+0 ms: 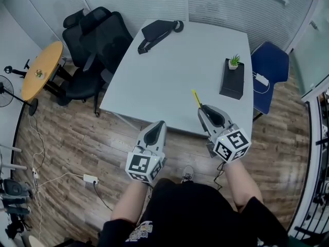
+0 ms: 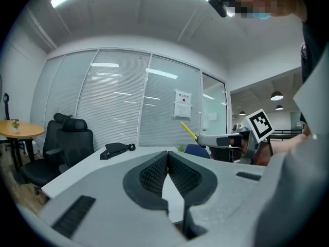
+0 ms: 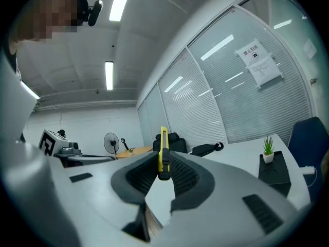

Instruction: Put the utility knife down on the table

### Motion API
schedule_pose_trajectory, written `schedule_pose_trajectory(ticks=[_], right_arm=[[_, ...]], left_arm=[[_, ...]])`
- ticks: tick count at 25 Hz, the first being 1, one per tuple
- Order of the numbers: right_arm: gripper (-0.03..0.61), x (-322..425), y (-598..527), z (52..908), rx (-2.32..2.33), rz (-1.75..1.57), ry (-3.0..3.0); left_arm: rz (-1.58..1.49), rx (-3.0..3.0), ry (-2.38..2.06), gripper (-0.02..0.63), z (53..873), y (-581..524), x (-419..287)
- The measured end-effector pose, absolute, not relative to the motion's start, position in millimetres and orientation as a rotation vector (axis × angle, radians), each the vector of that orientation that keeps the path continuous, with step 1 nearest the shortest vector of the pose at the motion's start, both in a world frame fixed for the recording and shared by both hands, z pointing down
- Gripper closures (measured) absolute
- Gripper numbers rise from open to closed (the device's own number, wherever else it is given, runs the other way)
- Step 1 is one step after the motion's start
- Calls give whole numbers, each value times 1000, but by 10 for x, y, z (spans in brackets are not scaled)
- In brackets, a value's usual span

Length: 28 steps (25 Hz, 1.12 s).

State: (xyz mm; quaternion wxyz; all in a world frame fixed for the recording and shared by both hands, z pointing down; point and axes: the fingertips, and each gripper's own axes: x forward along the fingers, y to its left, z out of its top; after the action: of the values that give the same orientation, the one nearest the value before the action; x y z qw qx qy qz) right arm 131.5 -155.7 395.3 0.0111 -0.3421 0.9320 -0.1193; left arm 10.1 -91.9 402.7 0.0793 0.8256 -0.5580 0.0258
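Observation:
A yellow utility knife with a black slider stands pinched between the jaws of my right gripper, its tip sticking out past them. In the head view the knife pokes forward from the right gripper over the near edge of the white table. The left gripper view shows the knife from the side. My left gripper hangs just short of the table's near edge, its jaws closed together with nothing between them.
On the table lie a black pouch at the far side and a black box with a small potted plant at the right. Black office chairs stand left, a blue chair right, a round wooden table far left.

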Motion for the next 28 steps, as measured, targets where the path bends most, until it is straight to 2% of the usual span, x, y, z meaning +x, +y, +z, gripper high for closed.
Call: schedule_pose_trajectory(ticks=[14, 28], right_arm=[[509, 1112, -1960, 3996, -1113, -350, 2910], [509, 631, -2699, 4270, -1271, -342, 2940]], left_arm=[[85, 2515, -1587, 609, 4094, -1315, -12], [92, 2558, -1411, 609, 4368, -2087, -479]])
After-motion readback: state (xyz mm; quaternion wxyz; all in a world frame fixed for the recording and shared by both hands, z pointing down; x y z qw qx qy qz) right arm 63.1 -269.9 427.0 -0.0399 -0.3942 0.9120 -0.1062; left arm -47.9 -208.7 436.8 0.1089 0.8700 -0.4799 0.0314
